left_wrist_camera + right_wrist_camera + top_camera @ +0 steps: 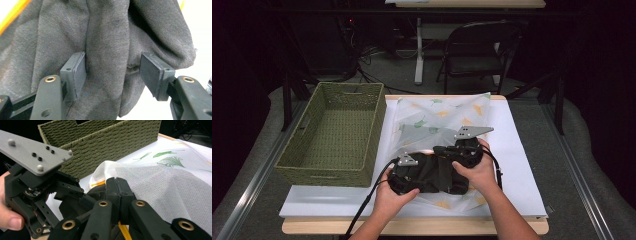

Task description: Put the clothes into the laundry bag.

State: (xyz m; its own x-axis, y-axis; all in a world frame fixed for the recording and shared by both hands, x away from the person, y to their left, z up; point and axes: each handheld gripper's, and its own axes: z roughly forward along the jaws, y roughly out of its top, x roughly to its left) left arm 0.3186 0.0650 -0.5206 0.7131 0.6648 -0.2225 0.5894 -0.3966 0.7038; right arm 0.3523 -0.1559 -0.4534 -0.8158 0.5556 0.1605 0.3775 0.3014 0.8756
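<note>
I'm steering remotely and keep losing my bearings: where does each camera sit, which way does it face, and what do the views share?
High view: above the near table edge, looking forward and down; both forearms and hands enter from below.
Left gripper view: along the left gripper, at the dark grey fleece garment between its jaws.
Right gripper view: along the right gripper, towards the green woven basket; a thumb shows.
Shared: high and right gripper views show the basket and the white leaf-printed mesh bag.

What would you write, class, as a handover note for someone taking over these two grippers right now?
Left gripper: jaws apart around a fold of the dark grey garment, not clamped.
Right gripper: shut, seemingly pinching the white mesh bag at its orange-trimmed edge.
Garment lies bunched at the bag's near end on the table; woven basket stands left.
Done: bag edge gripped.
Left: probably slide the garment inside.
</note>
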